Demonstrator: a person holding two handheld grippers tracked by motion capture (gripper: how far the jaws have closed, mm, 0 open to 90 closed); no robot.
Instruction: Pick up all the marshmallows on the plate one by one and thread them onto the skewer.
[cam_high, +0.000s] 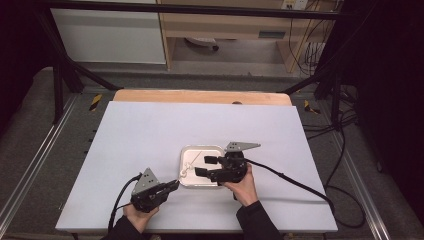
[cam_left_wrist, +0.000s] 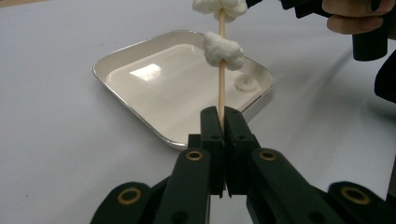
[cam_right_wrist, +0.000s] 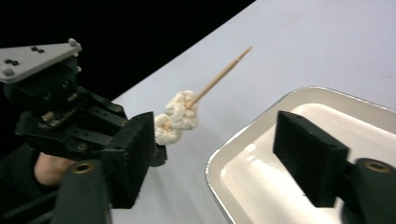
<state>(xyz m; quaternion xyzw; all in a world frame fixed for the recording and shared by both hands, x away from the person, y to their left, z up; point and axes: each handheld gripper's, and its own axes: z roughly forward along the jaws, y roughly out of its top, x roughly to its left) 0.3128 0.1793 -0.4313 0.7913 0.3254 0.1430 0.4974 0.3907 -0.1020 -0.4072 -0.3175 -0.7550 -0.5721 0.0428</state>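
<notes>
1. Left gripper (cam_left_wrist: 222, 122) clenched on wooden skewer (cam_left_wrist: 221, 88) w/ two white puffs (cam_left_wrist: 223, 49), held over near-left edge of tray (cam_left_wrist: 122, 52).
2. Right gripper (cam_right_wrist: 215, 154) released, jaws apart over tray, nothing between.

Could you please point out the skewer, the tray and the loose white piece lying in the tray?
skewer (cam_left_wrist: 221, 88), left gripper view, bare middle of stick.
tray (cam_left_wrist: 135, 49), left gripper view, far rim.
loose white piece (cam_left_wrist: 246, 83), left gripper view, its top.

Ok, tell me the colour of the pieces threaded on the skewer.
White pieces on a pale wooden skewer; clearest in the left gripper view.
</notes>
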